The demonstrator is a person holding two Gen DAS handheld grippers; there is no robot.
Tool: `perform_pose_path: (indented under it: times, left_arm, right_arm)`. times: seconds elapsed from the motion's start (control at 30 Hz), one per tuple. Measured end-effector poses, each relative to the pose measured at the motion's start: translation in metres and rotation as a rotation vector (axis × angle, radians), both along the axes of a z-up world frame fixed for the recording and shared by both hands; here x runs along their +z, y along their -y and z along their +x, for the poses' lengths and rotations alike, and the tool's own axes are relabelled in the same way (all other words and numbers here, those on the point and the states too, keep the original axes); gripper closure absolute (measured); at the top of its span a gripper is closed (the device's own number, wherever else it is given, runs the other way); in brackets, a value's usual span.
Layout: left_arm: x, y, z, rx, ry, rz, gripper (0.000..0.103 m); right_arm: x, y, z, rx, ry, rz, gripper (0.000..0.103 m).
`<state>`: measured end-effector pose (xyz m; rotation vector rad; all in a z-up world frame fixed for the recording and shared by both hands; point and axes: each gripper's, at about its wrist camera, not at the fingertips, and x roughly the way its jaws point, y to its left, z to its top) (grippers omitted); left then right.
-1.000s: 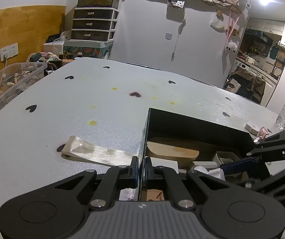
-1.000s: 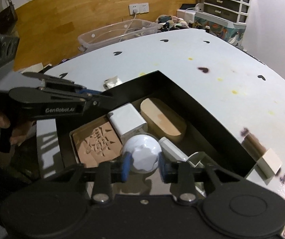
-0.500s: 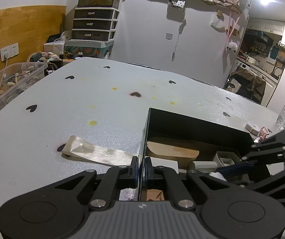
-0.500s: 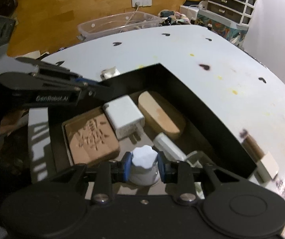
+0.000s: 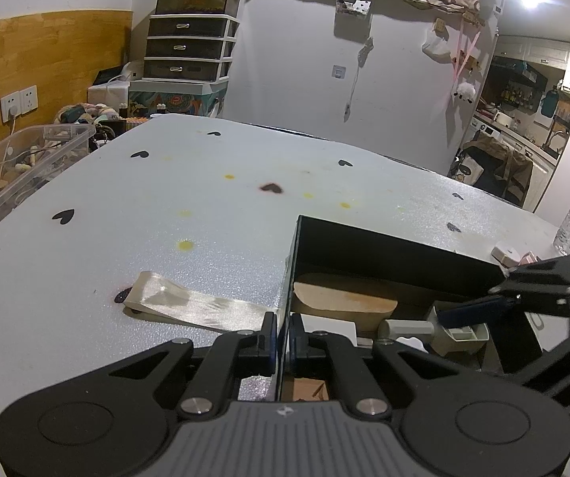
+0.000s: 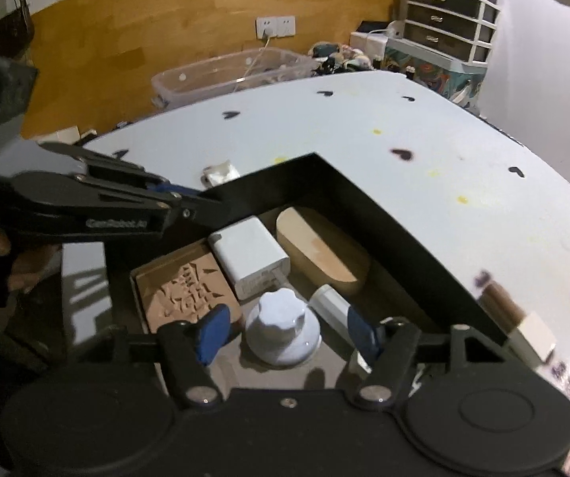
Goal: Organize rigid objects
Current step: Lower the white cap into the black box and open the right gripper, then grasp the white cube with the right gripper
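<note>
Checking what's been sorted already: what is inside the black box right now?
Inside the black box: a carved brown block, white charger, oval wooden piece, white knob and a white stick. The near end is hidden behind the right gripper.

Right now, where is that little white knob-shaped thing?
In the right wrist view the white knob stands on the floor of the black box, between the open right hand-held gripper fingers, beside the white charger.

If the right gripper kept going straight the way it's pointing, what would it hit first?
Most likely the white knob-shaped piece standing in the black box. It sits between the right gripper's just-opened jaws, untouched; depth is hard to judge.
</note>
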<state>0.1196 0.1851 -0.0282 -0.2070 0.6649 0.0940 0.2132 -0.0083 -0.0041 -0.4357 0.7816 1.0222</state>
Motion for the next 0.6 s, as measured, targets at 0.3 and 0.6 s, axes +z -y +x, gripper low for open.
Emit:
perform_pose_path:
  times: [0.3, 0.6]
  left_arm:
    - [0.000, 0.000, 0.000, 0.002, -0.001, 0.002, 0.098]
    - [0.000, 0.000, 0.001, 0.002, -0.002, 0.003, 0.098]
  right_arm:
    - [0.025, 0.038, -0.002, -0.087, 0.009, 0.089, 0.009]
    - [0.041, 0.071, -0.006, -0.189, 0.078, 0.175, 0.000]
